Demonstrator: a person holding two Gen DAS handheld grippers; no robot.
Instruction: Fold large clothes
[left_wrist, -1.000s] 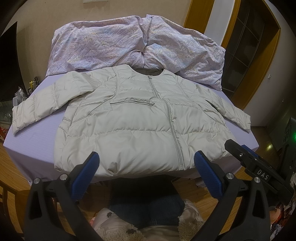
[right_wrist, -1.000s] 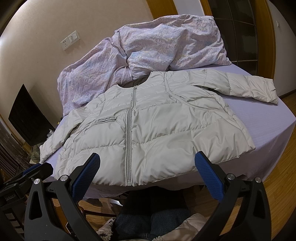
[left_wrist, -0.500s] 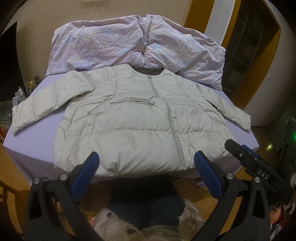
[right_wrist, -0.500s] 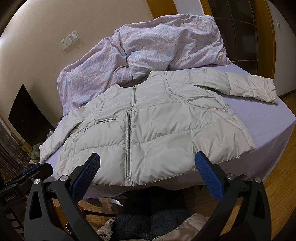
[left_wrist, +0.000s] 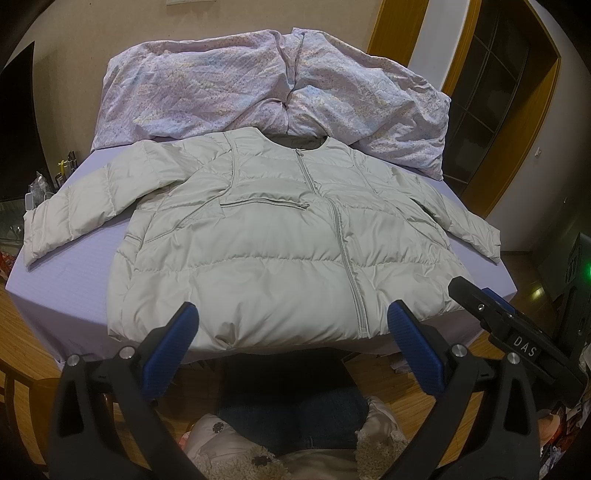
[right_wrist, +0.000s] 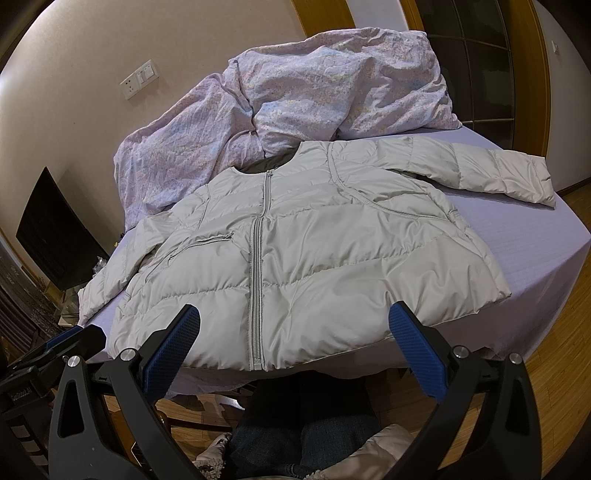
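A pale grey puffer jacket (left_wrist: 280, 236) lies flat and zipped on the lilac bed sheet (left_wrist: 70, 284), both sleeves spread out to the sides, hem toward me. It also shows in the right wrist view (right_wrist: 314, 251). My left gripper (left_wrist: 291, 325) is open and empty, held just short of the hem, near the bed's front edge. My right gripper (right_wrist: 293, 325) is open and empty, also short of the hem. The right gripper's body (left_wrist: 517, 332) shows at the right of the left wrist view.
A crumpled lilac floral duvet (left_wrist: 266, 85) is heaped at the head of the bed against the wall. A dark screen (right_wrist: 55, 236) stands to the left. Wooden door frames (left_wrist: 495, 147) and wood floor (right_wrist: 554, 350) lie to the right. The person's knees (left_wrist: 295, 417) are below the grippers.
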